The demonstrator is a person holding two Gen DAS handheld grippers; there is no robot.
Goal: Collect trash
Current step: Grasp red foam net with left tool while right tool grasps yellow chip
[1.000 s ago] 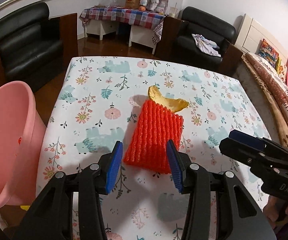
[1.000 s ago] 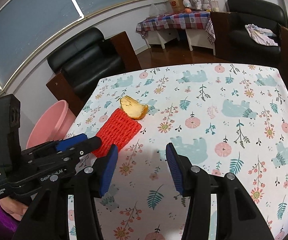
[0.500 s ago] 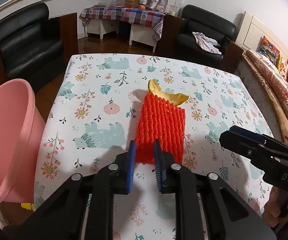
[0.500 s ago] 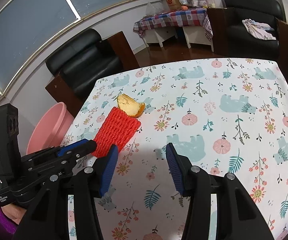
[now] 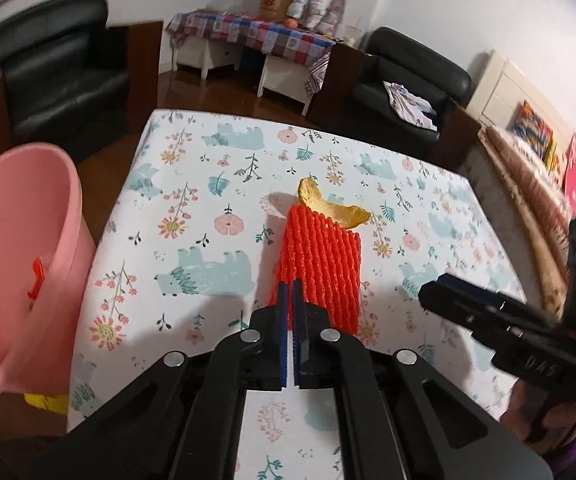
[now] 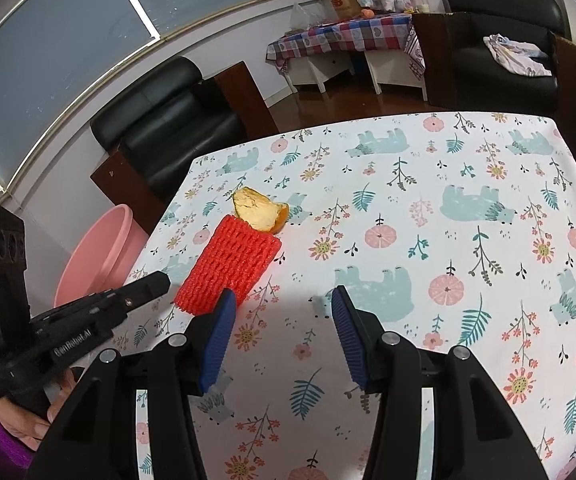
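Our left gripper [image 5: 290, 292] has its blue pads nearly together, pinching the near edge of the red foam net [image 5: 319, 264]. Our right gripper [image 6: 282, 320] is spread wide over bare tablecloth [image 6: 447, 208], holding nothing.

The net lies flat at 12 o'clock from the left fingers, with the orange peel [image 5: 327, 202] touching its far end. Only the left view shows inside the pink bin [image 5: 20, 256] at 9 o'clock, where a red scrap sits; the right view gives just its rim [image 6: 100, 256] beyond the table edge.

A second ago the left pads stood wide apart on either side of the net; now they are clenched on it.

From the right gripper, open cloth runs toward 12 and 3 o'clock.
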